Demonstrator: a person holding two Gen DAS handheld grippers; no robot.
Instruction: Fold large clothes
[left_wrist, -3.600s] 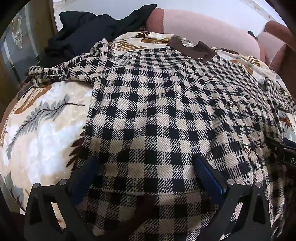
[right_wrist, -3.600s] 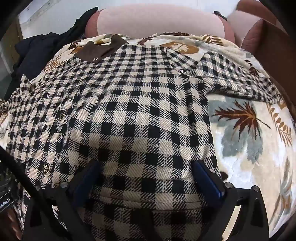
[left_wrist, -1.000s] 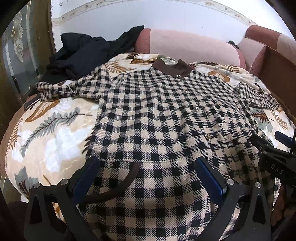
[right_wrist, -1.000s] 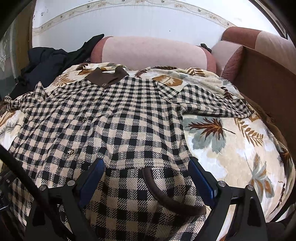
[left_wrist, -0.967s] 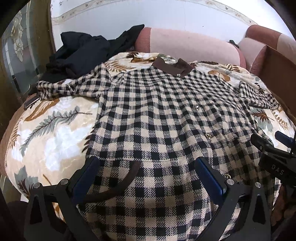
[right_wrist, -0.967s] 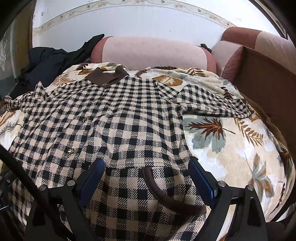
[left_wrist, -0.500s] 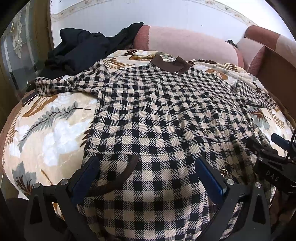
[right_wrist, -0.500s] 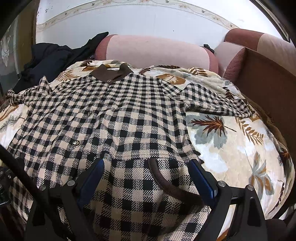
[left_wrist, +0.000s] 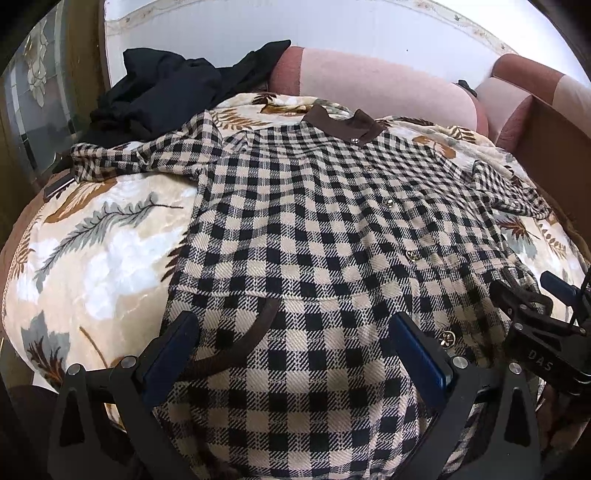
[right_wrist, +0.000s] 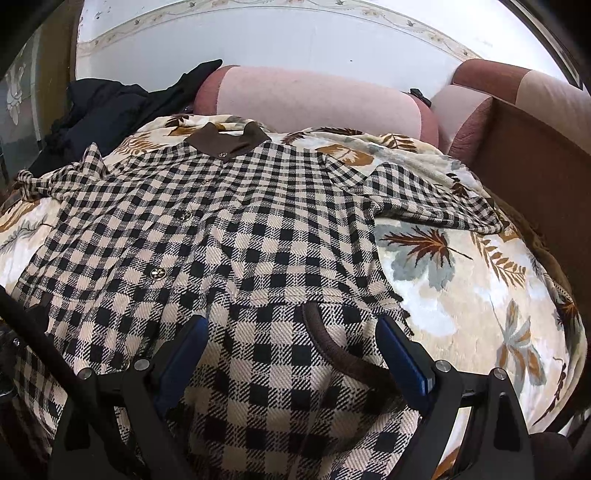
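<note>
Both grippers, L (left_wrist: 295, 350) & R (right_wrist: 291, 350), wide over checked coat (left_wrist: 314, 229), black clothes (left_wrist: 177, 92) behind, pink bolster (right_wrist: 317, 99).

The shirt (left_wrist: 314, 229) lies spread on the blanket (left_wrist: 92, 251), its collar (left_wrist: 343, 123) at twelve o'clock toward the bolster (left_wrist: 376, 92) behind it. A heap of clothes (left_wrist: 166, 96) sits at eleven o'clock. One sleeve (left_wrist: 136, 158) reaches to ten o'clock, the other sleeve (right_wrist: 424, 195) to two. The left gripper (left_wrist: 295, 343) and right gripper (right_wrist: 291, 347) sit over the hem at six, wide apart.
</note>
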